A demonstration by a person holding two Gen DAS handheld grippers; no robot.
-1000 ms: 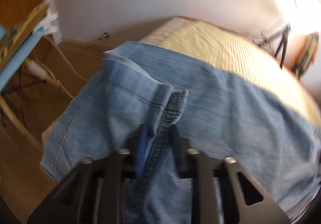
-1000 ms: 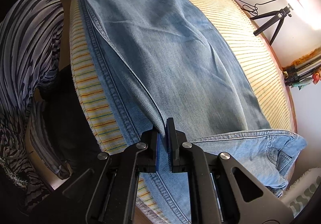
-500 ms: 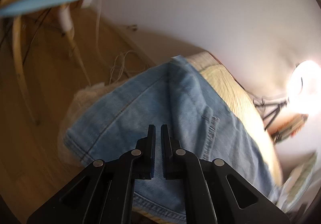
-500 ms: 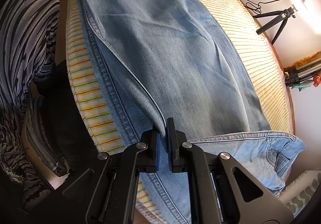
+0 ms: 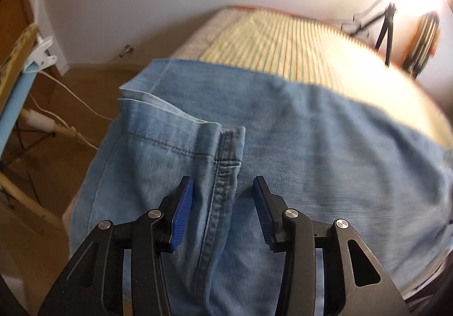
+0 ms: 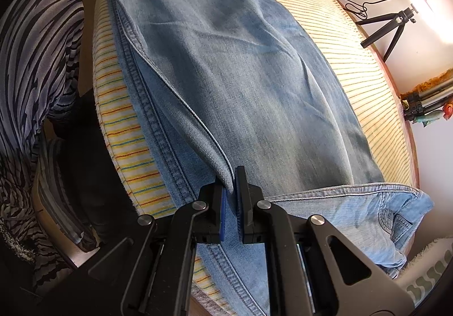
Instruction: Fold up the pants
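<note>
While the right hand-held gripper [image 6: 230, 191] pinches one pair of jeans [image 6: 240, 75], the left hand-held gripper [image 5: 223, 202] is opening around its seam.

pants [image 6: 240, 75]: faded blue denim, matt, twill weave, raised stitched seams | bed cover [image 6: 354, 66]: ribbed striped cloth, matt | right gripper [image 6: 230, 191]: matt black plastic, blue ribbed pads, shiny metal pins | tripod [image 6: 390, 29] at 2 o'clock: black, matt | sleeve [image 6: 36, 55]: striped knit cloth

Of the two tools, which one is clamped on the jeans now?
The right tool: its pads pinch a fold of the jeans. The left tool is opening, only straddling the side seam.
</note>
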